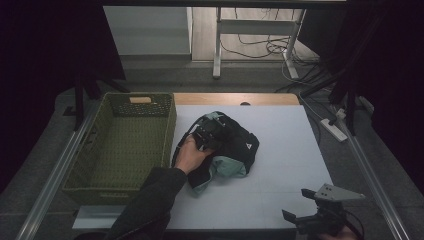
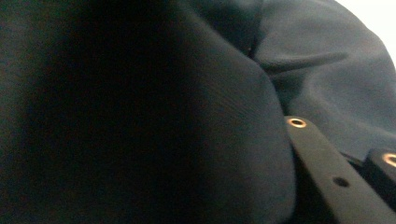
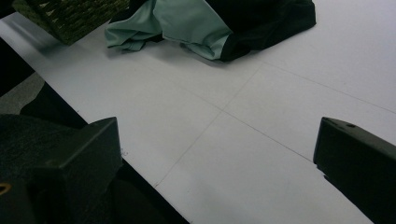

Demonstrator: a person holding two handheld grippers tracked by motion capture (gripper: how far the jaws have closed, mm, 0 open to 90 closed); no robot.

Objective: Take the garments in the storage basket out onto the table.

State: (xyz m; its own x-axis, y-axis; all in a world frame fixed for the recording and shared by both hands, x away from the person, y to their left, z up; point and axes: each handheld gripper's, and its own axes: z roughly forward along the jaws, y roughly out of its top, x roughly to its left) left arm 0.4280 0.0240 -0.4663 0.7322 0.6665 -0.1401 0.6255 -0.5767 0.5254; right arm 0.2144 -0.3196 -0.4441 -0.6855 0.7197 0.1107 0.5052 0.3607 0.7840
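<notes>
A black garment [image 1: 240, 145] with pale green lining lies bunched on the white table top [image 1: 285, 175], right of the basket. A hand [image 1: 187, 152] holds my left gripper [image 1: 207, 132] down on the garment's left part. In the left gripper view the dark cloth [image 2: 140, 116] bulges between the jaws and presses against one black finger [image 2: 327, 168]; the other is hidden under it. My right gripper [image 1: 296, 205] rests low at the table's near right corner, open, nothing between its jaws [image 3: 217, 135]. From there the garment [image 3: 261, 18] lies farther off.
A green woven basket [image 1: 170, 130] stands at the table's left, its corner [image 3: 70, 16] close to the garment. Metal rails run along both table sides. Cables and a power strip [image 1: 332, 127] lie on the floor beyond the right edge.
</notes>
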